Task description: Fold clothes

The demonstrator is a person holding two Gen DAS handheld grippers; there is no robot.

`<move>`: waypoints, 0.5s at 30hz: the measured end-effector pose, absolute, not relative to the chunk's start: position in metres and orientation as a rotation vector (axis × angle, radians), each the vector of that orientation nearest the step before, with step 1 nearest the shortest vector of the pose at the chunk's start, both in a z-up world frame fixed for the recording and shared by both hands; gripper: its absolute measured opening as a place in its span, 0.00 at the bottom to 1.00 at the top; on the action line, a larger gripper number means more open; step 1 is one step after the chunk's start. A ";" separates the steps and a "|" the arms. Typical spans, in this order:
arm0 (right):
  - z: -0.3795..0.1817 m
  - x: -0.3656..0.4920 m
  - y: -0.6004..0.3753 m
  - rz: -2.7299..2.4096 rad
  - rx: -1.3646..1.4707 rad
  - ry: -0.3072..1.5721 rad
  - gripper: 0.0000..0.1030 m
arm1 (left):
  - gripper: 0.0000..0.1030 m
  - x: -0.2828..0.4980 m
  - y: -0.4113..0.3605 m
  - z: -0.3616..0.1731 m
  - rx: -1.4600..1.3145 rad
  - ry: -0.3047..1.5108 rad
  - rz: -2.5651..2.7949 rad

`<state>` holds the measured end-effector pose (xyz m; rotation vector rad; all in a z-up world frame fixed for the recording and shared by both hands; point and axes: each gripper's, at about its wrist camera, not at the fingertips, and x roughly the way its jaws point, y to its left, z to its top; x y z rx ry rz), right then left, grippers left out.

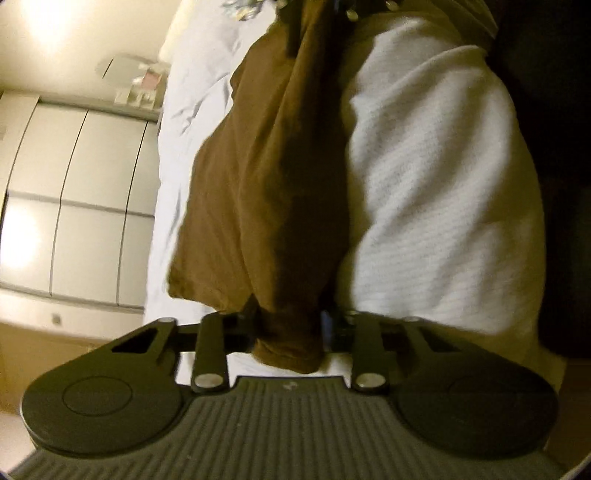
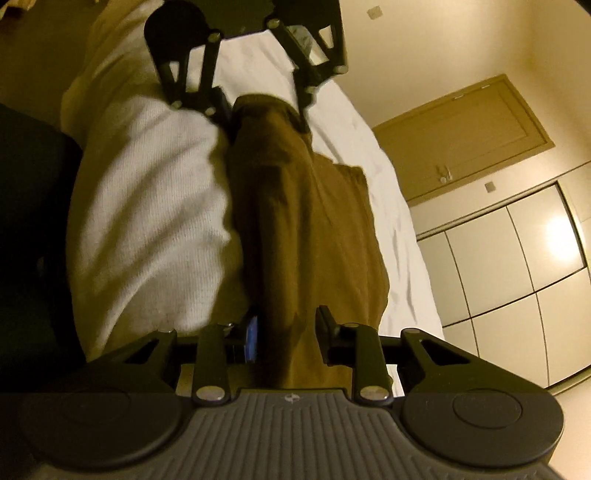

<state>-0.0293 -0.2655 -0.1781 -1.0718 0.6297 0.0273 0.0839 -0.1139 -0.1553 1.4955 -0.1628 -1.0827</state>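
A brown garment (image 1: 258, 184) hangs stretched lengthwise between my two grippers, above a white bed. In the left wrist view my left gripper (image 1: 288, 328) is shut on one bunched end of it, and my right gripper (image 1: 314, 33) shows dark at the top edge, holding the far end. The right wrist view shows the same cloth (image 2: 314, 221) running from my right gripper (image 2: 288, 332), shut on its near end, up to my left gripper (image 2: 262, 107). The cloth sags in long folds between them.
A person's torso in a white knit sweater (image 1: 424, 184) (image 2: 147, 203) stands close beside the garment. The white bed sheet (image 1: 192, 92) (image 2: 388, 221) lies beneath. Glossy wardrobe doors (image 1: 74, 184) (image 2: 517, 258) and a wooden door (image 2: 461, 136) line the walls.
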 end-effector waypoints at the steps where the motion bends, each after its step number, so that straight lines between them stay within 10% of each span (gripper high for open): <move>1: -0.181 -0.027 -0.270 0.017 -1.076 0.644 0.19 | 0.20 0.084 -0.112 -0.157 1.462 -0.142 -1.084; 15: -0.180 -0.056 -0.319 -0.092 -0.981 0.739 0.05 | 0.25 0.077 -0.095 -0.131 1.359 -0.057 -1.081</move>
